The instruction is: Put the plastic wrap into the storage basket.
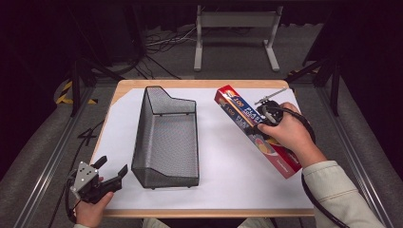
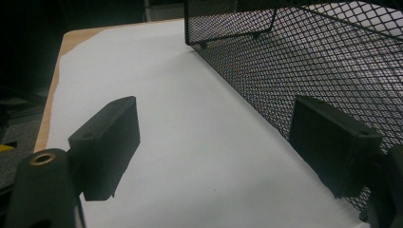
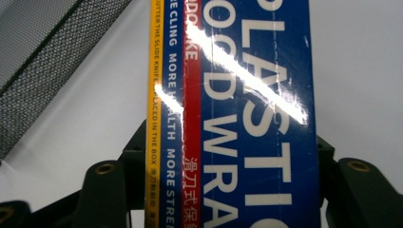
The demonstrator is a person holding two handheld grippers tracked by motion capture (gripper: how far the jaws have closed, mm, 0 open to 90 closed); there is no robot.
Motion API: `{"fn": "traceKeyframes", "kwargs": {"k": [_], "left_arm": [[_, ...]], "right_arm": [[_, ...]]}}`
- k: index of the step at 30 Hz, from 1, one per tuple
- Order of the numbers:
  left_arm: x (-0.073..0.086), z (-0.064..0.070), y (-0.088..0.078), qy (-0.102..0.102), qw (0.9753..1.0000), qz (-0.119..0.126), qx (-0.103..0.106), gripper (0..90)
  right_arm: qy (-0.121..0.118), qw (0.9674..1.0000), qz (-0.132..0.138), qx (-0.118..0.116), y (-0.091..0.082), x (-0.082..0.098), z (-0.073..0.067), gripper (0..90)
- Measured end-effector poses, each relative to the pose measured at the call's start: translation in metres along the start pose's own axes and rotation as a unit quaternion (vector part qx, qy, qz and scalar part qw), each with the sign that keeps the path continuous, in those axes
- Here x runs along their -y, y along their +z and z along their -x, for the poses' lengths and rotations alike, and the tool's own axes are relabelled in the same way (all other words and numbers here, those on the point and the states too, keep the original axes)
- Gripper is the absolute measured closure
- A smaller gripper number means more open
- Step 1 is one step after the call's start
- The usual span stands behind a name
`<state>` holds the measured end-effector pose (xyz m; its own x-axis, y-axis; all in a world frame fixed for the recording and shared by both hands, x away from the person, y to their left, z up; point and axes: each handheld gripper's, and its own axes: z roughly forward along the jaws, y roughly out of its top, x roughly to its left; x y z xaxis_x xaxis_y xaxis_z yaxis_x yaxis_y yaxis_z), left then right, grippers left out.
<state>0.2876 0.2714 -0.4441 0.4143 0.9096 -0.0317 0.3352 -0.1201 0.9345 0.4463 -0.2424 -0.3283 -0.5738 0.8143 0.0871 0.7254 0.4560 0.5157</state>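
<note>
On the desk (image 1: pixel 223 171), covered by a white sheet, the right gripper (image 1: pixel 264 124) has its fingers closed on the long sides of a plastic wrap box (image 1: pixel 247 118), a long blue, red and yellow carton. In the high view the box runs on a slant over the right half of the desk, its far end pointing toward the back edge and its near end toward the person's right sleeve (image 1: pixel 342 190); the right hand (image 1: pixel 290 133) covers its middle. In the right gripper view the box (image 3: pixel 237 114) stands between the two black fingers (image 3: pixel 133 161), which press against its two sides, and white lettering runs along its blue face, with the white sheet behind it. Whether the box touches the desk cannot be told.

A black wire mesh basket (image 1: pixel 166 137) stands left of the desk's centre, well apart from the box, with one end wall higher than the other. Its mesh corner also shows at the upper left in the right gripper view.

The left gripper (image 1: pixel 113 173) sits at the near left corner of the desk, held in the left hand (image 1: pixel 90 211), its fingers spread wide with nothing between them. In the left gripper view the fingers (image 2: pixel 107 145) hang over the white sheet, the right one just beside the basket's mesh wall (image 2: pixel 304 57)
</note>
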Motion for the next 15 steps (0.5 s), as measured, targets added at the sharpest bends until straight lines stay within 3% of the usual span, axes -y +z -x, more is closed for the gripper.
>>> {"fn": "traceKeyframes", "kwargs": {"k": [15], "left_arm": [[0.000, 0.001, 0.000, -0.001, 1.0000, 0.003, -0.002, 18.6]], "right_arm": [[0.026, 0.9996, 0.006, -0.013, -0.007, -0.023, -0.058, 40.3]]}}
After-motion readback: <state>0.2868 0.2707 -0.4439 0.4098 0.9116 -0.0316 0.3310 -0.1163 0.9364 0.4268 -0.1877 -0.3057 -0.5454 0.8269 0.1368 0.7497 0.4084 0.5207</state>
